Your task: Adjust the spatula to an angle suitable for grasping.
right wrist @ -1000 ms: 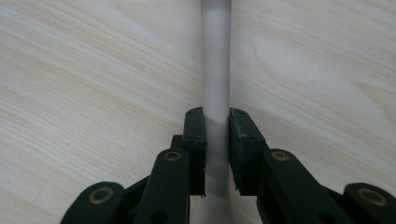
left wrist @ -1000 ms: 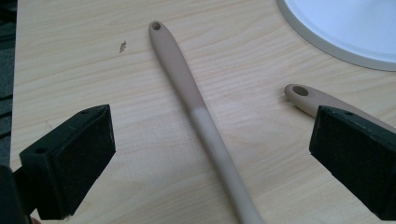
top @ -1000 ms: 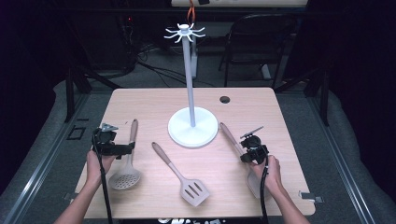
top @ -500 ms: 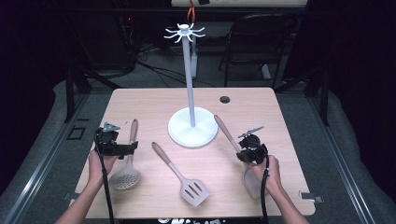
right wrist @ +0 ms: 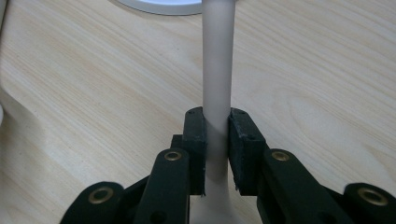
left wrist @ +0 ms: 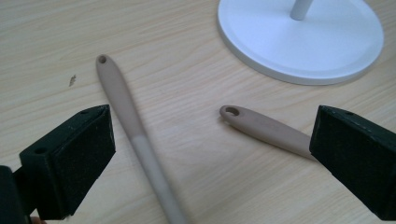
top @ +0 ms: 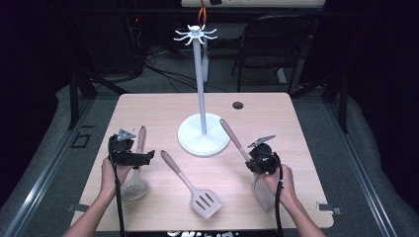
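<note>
Change: against the picture a second back, we see the right hand-held gripper [top: 258, 157] has tipped its utensil up, the handle end now rising toward the white round-based hanging stand [top: 203, 139].
Meaning: we judge the lift is under way, with hanging on a top hook next.
Right grip: jaws pinching the handle of the beige silicone turner with pale brown handle [right wrist: 216, 84].
Thing's place: its blade sits low by the right hand, over the light wooden worktop [top: 296, 128].
Look: smooth, slender, two-tone, matte.
Left hand-held gripper [left wrist: 212, 154]: spread wide over the beige round skimmer [left wrist: 135, 135], near the beige slotted spatula [left wrist: 268, 131].
</note>
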`<state>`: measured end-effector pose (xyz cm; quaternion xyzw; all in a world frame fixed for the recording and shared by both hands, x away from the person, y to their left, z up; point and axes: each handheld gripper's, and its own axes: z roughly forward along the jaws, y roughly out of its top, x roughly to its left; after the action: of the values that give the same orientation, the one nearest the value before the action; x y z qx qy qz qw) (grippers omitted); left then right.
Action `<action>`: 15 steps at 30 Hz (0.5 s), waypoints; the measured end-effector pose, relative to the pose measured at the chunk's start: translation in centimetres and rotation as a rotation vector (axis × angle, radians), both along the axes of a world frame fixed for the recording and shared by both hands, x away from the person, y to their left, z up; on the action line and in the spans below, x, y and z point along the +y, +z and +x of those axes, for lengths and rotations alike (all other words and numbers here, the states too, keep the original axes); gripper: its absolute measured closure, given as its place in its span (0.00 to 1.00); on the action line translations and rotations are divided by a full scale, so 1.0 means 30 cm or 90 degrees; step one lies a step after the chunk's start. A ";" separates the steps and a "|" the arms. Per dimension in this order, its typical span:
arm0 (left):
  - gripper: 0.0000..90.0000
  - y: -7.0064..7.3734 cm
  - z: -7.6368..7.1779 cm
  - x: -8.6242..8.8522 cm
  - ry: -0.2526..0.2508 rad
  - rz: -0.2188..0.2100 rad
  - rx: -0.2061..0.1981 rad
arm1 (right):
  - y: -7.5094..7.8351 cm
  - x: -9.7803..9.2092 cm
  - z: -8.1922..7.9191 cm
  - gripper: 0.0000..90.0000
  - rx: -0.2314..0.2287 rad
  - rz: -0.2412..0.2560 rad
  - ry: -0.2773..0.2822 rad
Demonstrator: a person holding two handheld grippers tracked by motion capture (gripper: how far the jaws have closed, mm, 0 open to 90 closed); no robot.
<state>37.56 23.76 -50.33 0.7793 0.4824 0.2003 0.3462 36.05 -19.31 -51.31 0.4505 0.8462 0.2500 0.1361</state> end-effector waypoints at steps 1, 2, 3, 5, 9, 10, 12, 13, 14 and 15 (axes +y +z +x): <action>0.00 0.001 -0.001 -0.007 -0.005 0.002 0.000 | 0.001 0.003 -0.002 0.87 -0.001 0.005 0.002; 0.00 0.001 -0.001 -0.012 -0.009 0.003 -0.002 | 0.004 0.005 -0.004 0.87 -0.005 0.000 0.005; 0.00 0.002 -0.002 -0.018 -0.011 0.002 0.000 | 0.006 0.009 -0.007 0.87 -0.007 0.007 0.007; 0.00 0.003 -0.001 -0.023 -0.015 0.003 -0.001 | 0.010 0.015 -0.011 0.87 -0.015 0.007 0.012; 0.00 0.005 0.000 -0.029 -0.016 0.000 0.000 | 0.015 0.028 -0.017 0.87 -0.023 -0.004 0.022; 0.00 0.005 0.000 -0.030 -0.018 0.000 0.000 | 0.016 0.034 -0.018 0.87 -0.023 0.004 0.026; 0.00 0.004 -0.001 -0.033 -0.021 -0.001 -0.001 | 0.017 0.040 -0.020 0.87 -0.026 0.003 0.029; 0.00 0.005 -0.002 -0.035 -0.024 -0.001 0.000 | 0.018 0.042 -0.021 0.87 -0.029 -0.003 0.029; 0.00 0.006 -0.002 -0.036 -0.025 0.001 0.000 | 0.018 0.046 -0.022 0.87 -0.029 0.003 0.034; 0.00 0.006 -0.003 -0.039 -0.025 0.000 -0.003 | 0.020 0.047 -0.023 0.87 -0.030 -0.003 0.036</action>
<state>37.48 22.60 -50.16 0.7882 0.4660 0.1949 0.3514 35.36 -17.89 -50.72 0.4201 0.8557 0.2624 0.1501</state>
